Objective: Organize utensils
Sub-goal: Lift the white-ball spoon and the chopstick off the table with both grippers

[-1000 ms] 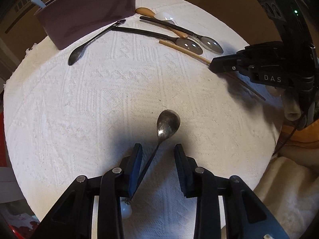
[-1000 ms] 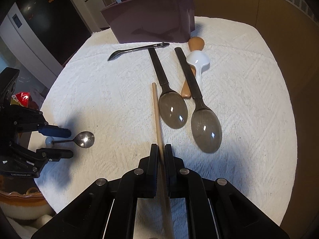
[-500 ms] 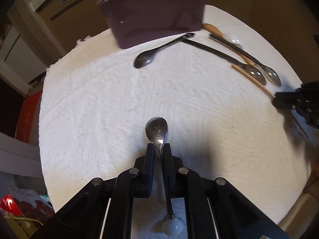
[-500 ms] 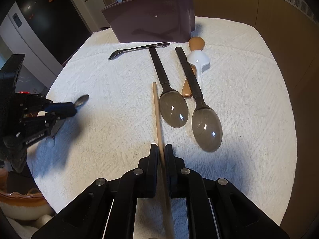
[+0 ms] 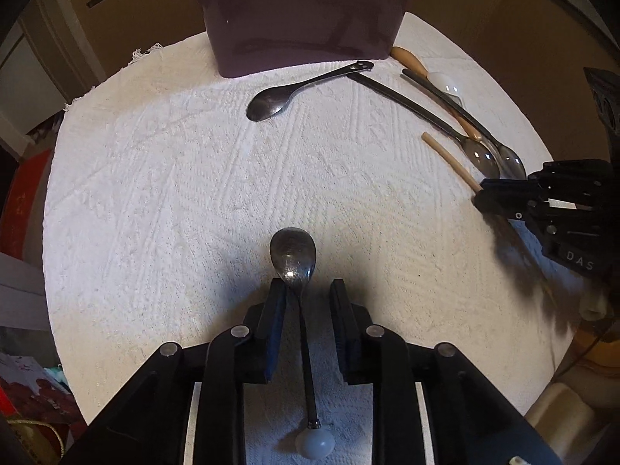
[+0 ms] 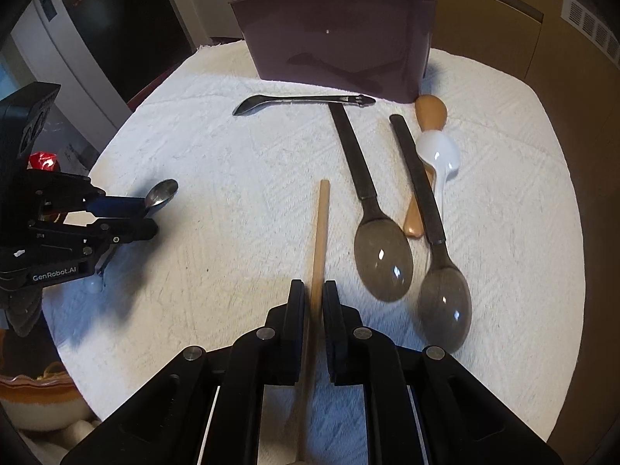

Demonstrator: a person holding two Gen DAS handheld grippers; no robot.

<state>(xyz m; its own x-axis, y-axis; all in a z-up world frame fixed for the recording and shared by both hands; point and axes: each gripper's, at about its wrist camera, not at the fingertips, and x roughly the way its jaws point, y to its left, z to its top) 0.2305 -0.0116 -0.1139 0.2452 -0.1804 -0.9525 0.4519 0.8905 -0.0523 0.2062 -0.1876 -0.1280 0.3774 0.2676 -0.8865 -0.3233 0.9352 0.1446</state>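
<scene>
A small metal spoon (image 5: pixel 293 256) with a white knob end lies between the fingers of my left gripper (image 5: pixel 308 290), whose jaws stand apart around its neck; the spoon also shows in the right wrist view (image 6: pixel 161 192). My right gripper (image 6: pixel 312 294) is shut on a wooden stick (image 6: pixel 321 228), low over the white cloth. The maroon utensil holder (image 6: pixel 337 50) stands at the far edge, also in the left wrist view (image 5: pixel 302 19). My right gripper shows in the left wrist view (image 5: pixel 500 197) and my left gripper in the right wrist view (image 6: pixel 128 217).
On the cloth lie a dark spoon (image 6: pixel 294 101) before the holder, two large grey spoons (image 6: pixel 381 244) (image 6: pixel 445 290), a wooden spoon (image 6: pixel 428 116) and a white spoon (image 6: pixel 440 155). The round table edge (image 5: pixel 54 232) drops off at the left. A bowl (image 6: pixel 35 399) sits below.
My left gripper swung to face the holder, closed on the small spoon half a second ago, and now its jaws stand apart again. My right gripper kept its hold on the stick.
</scene>
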